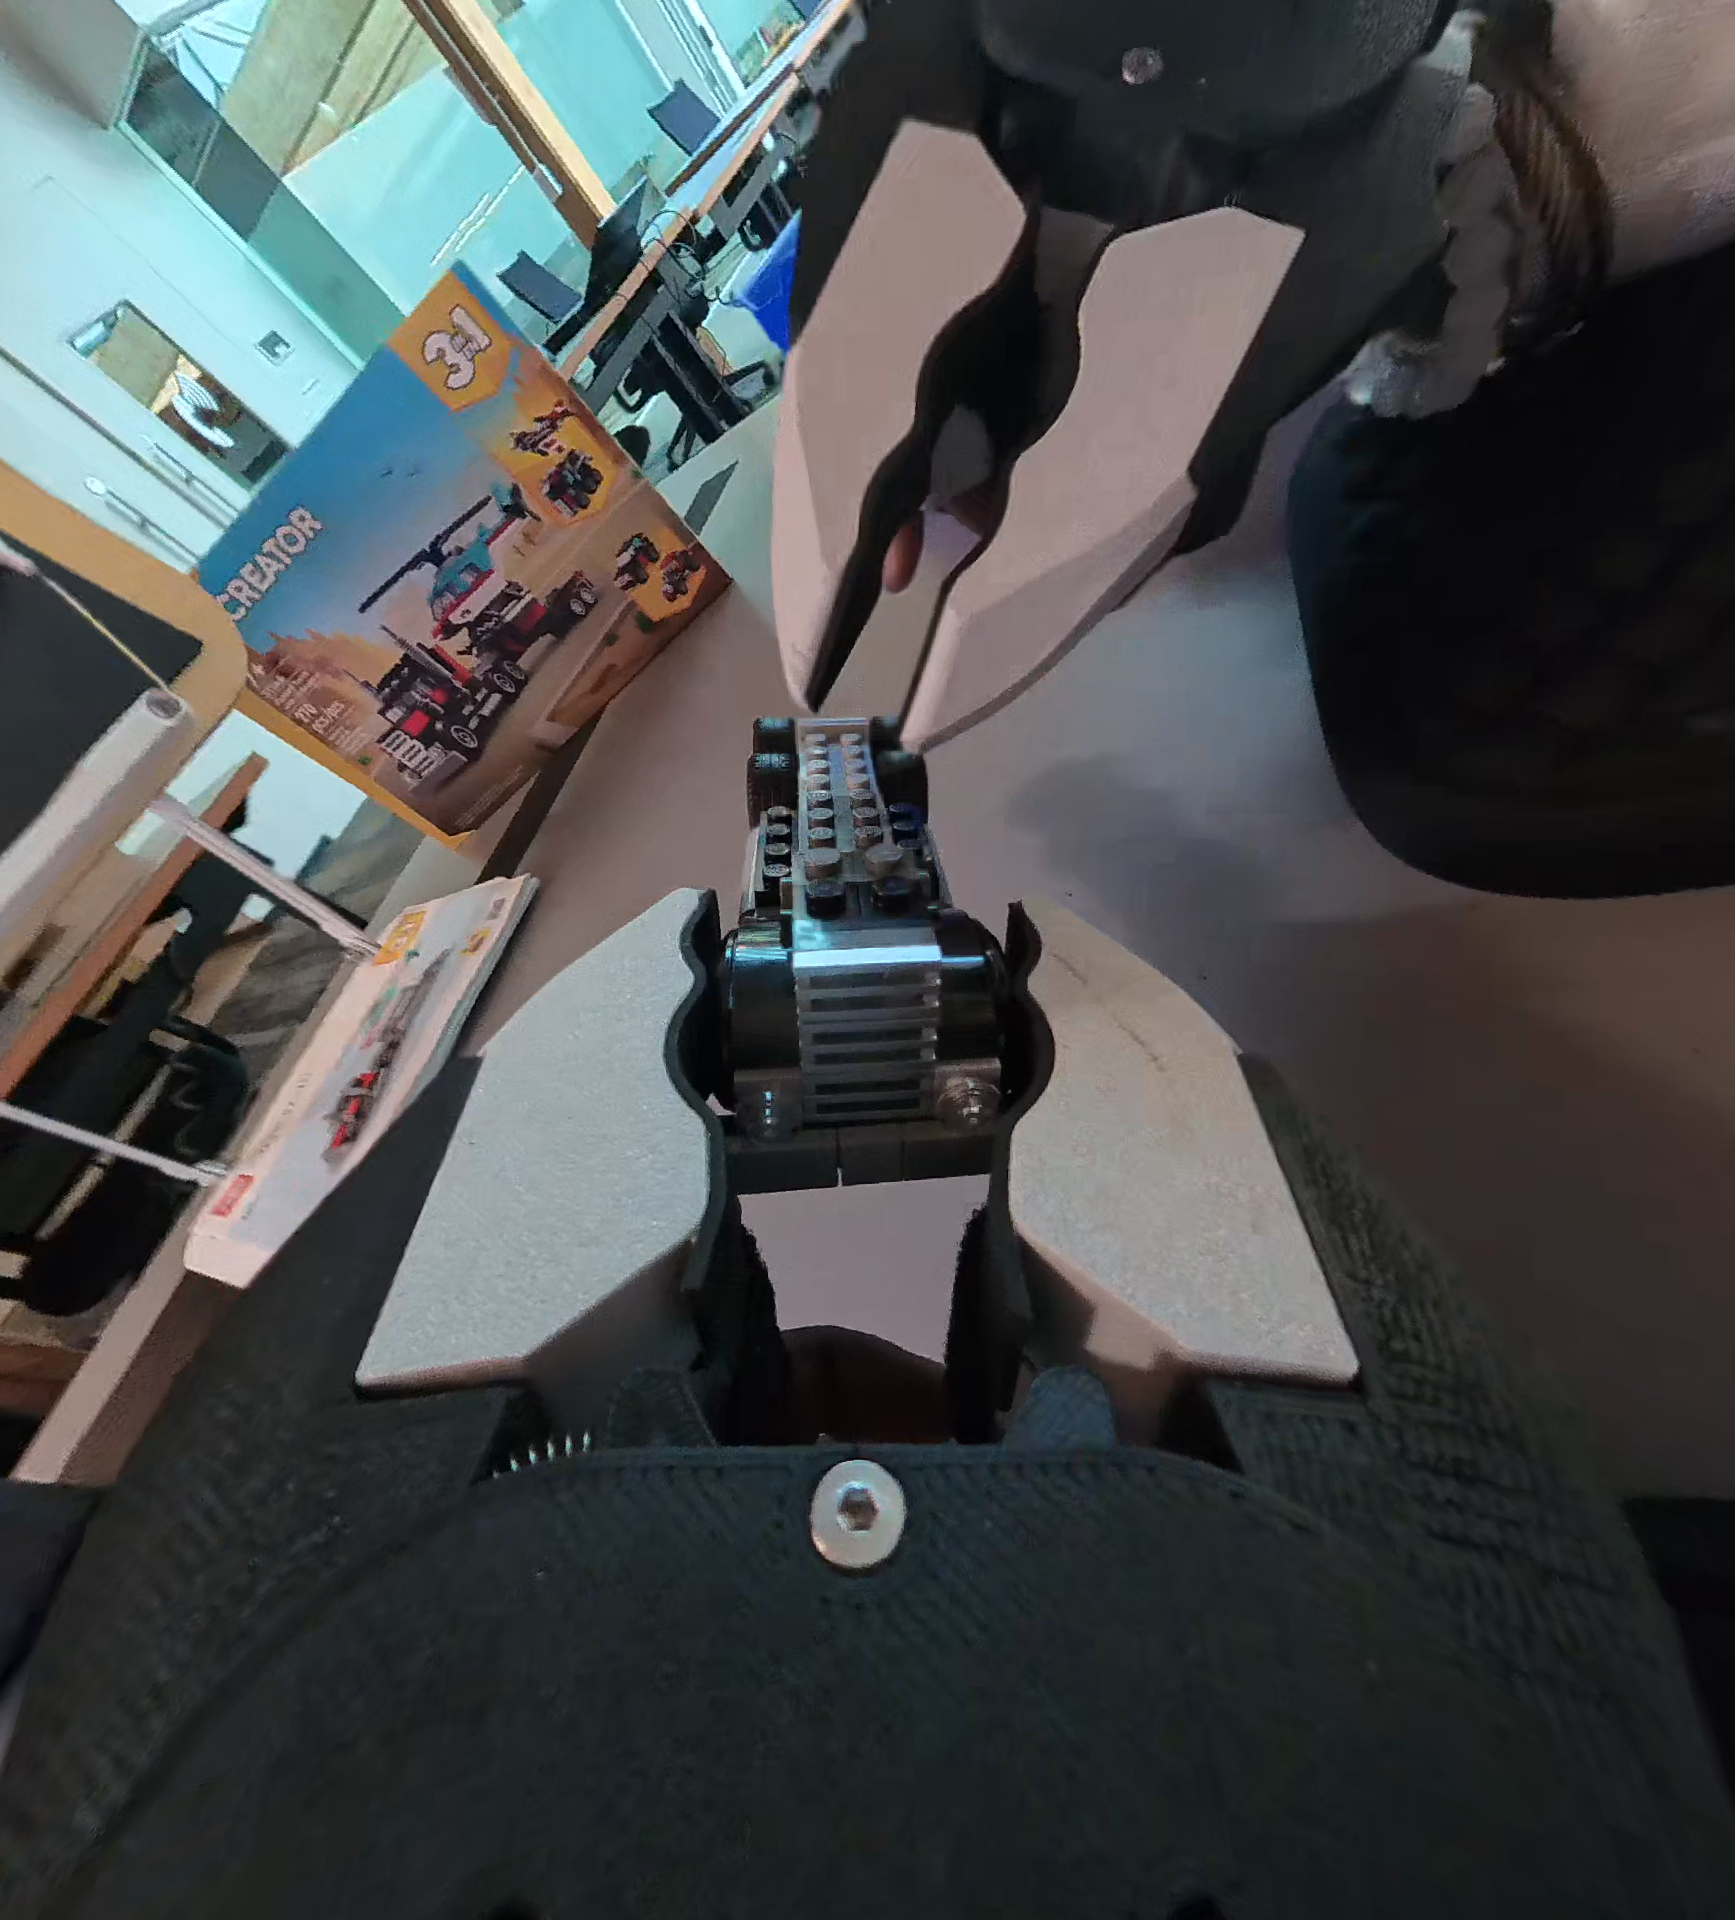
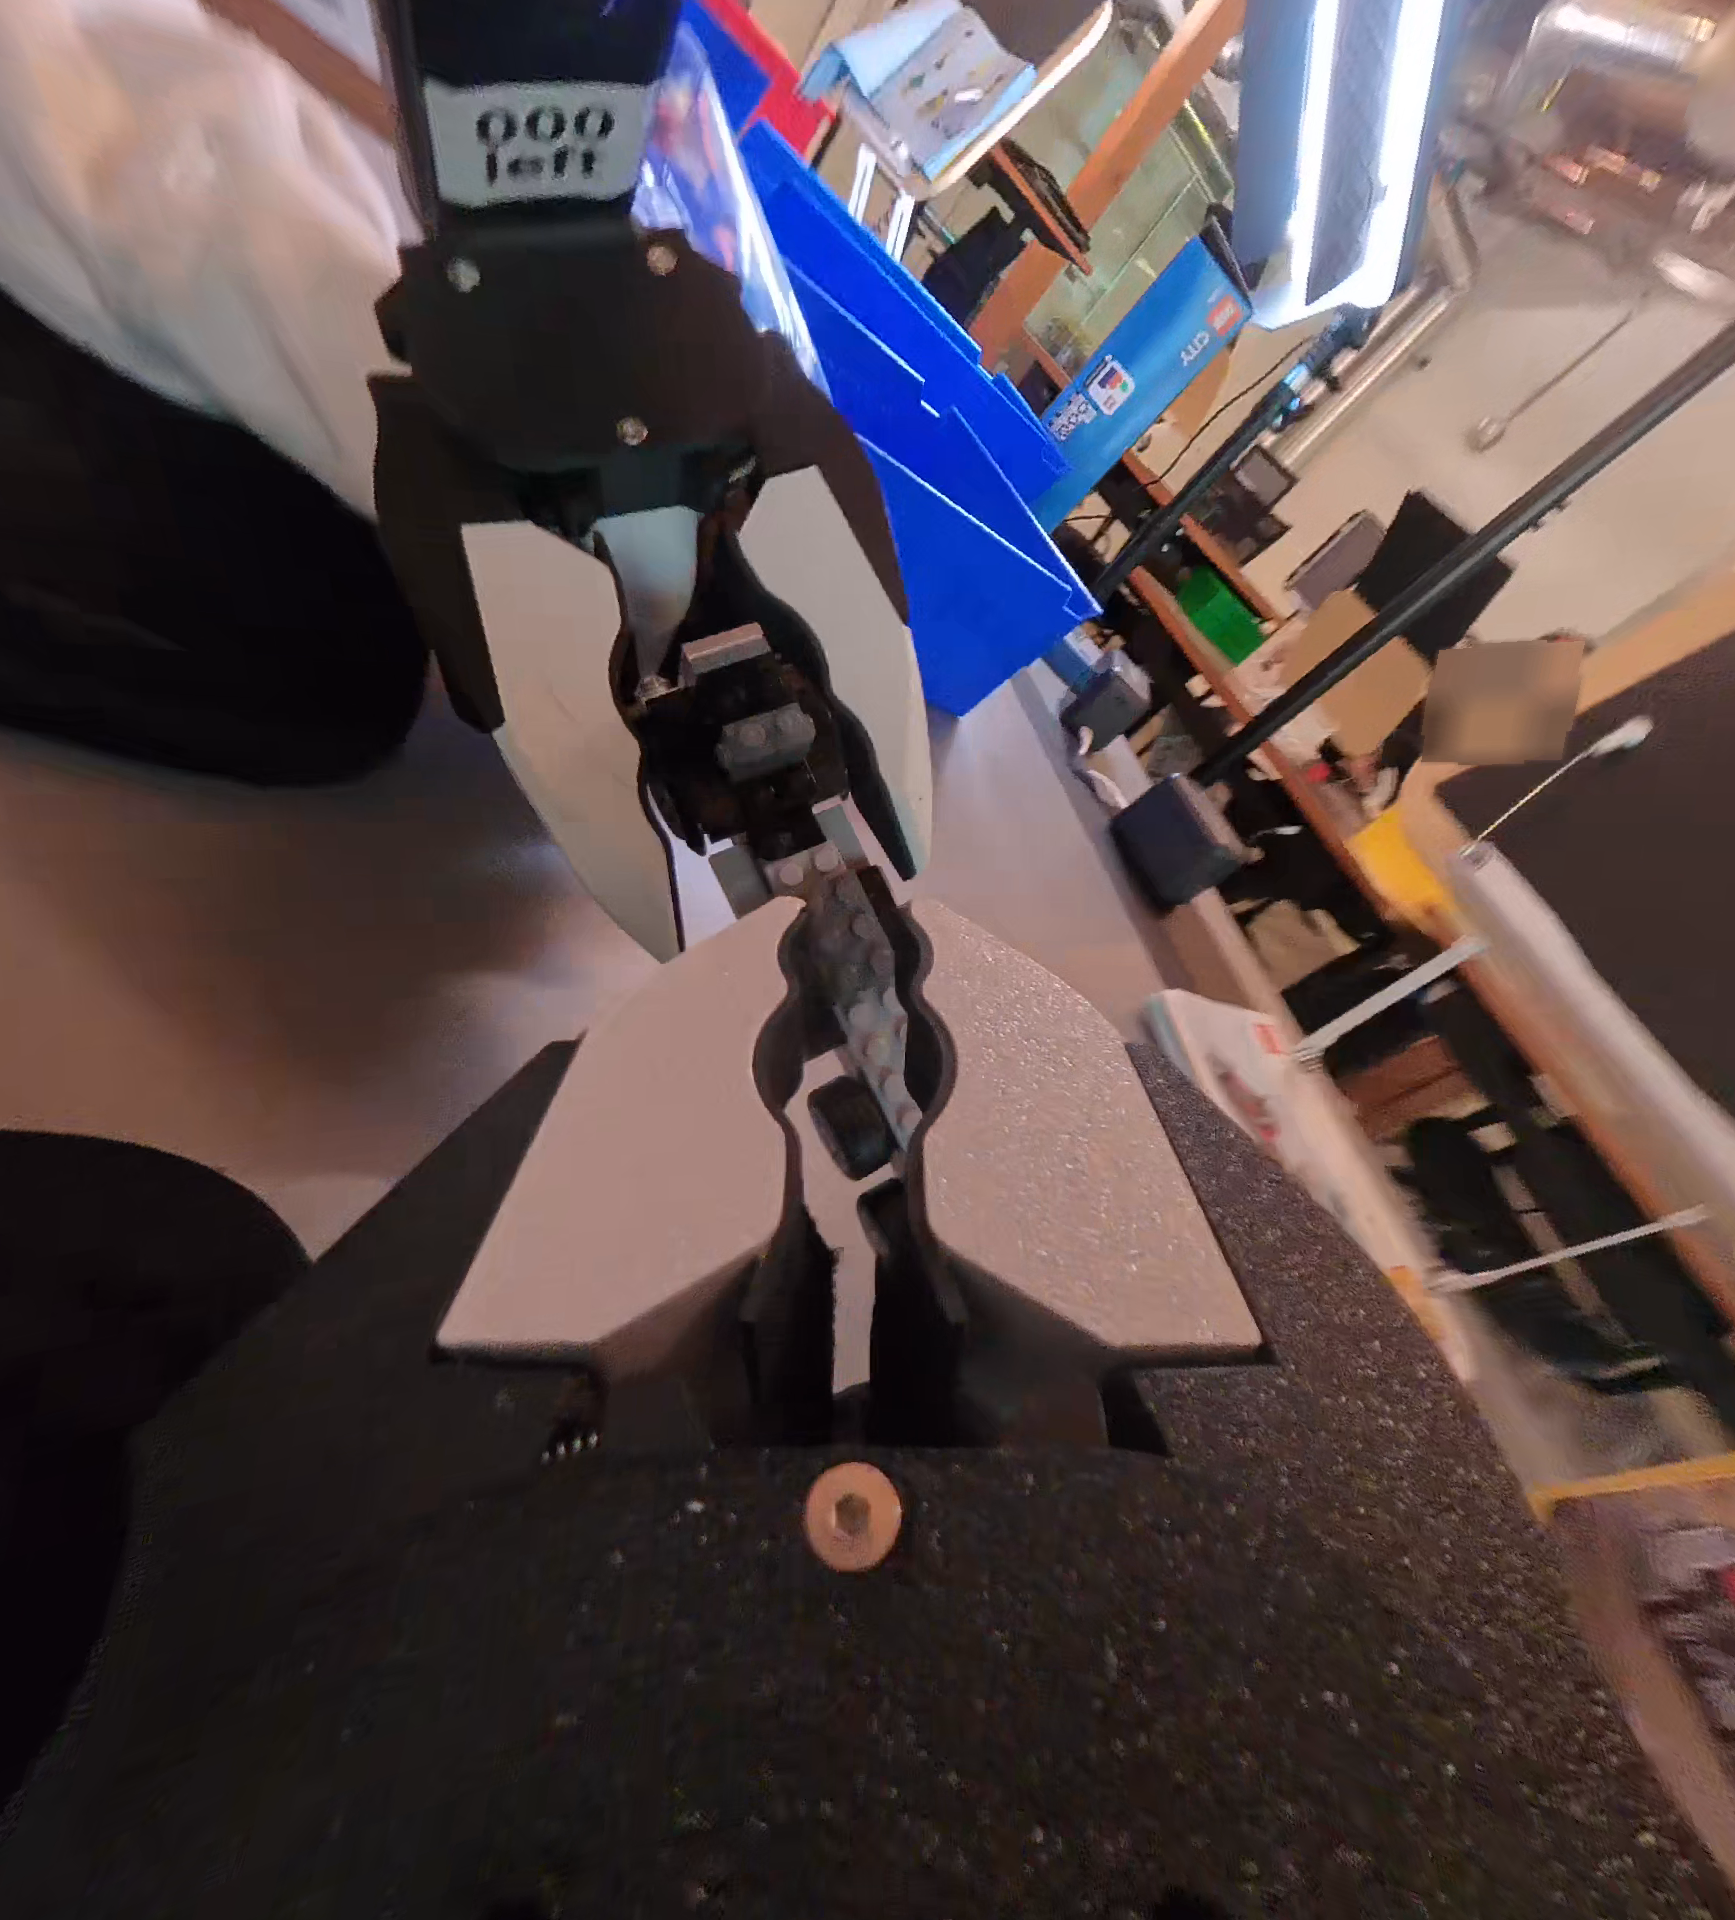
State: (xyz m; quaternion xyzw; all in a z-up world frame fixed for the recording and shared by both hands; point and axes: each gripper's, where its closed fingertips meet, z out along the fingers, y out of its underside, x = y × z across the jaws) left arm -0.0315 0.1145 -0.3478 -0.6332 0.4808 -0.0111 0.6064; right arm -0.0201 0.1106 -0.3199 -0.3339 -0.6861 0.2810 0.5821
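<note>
Two grippers share one black-and-grey brick truck chassis [image 1: 847, 894] above my tabletop [image 1: 1258, 1039]: my left gripper [image 1: 858, 1023] pinches its grille end, spread wide; at 12 o'clock, my right gripper [image 2: 847, 1029] narrowly clamps its studded tail.

Toy truck [image 1: 858, 935]: glossy black and grey plastic bricks. Gripper fingers [image 1: 572, 1122]: matt, grainy grey with black pads. Box [image 1: 458, 561] was printed cardboard; table [image 1: 1258, 997] smooth, matt.

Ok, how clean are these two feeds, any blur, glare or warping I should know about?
Left wrist view: brick truck sharp, glare on its grille, soft shadow on the table, room bent by the wide lens. Right wrist view: motion smear along the right and upper-left edges, bright light panel blown out.
</note>
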